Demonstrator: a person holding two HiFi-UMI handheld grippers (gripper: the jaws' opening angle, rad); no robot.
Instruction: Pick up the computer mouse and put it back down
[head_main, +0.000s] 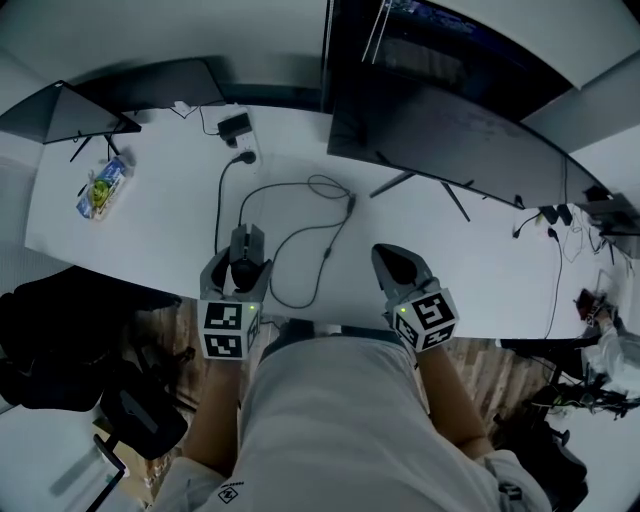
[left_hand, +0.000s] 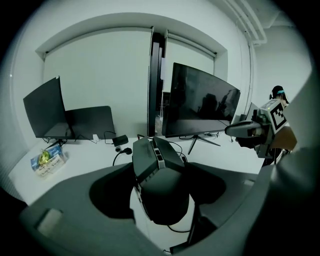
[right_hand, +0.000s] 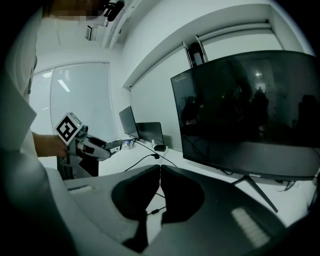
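from the head view i see my left gripper (head_main: 246, 250) over the white desk (head_main: 150, 225) with the computer mouse (head_main: 245, 264) dark between its jaws, its cable (head_main: 300, 240) looping toward the curved monitor (head_main: 450, 130). only the left gripper view shows the grip itself: both jaws clamped on the mouse's sides, desk showing beneath it. the right gripper (head_main: 395, 265) looks closed from above; the right gripper view shows its jaws touching, nothing between them.
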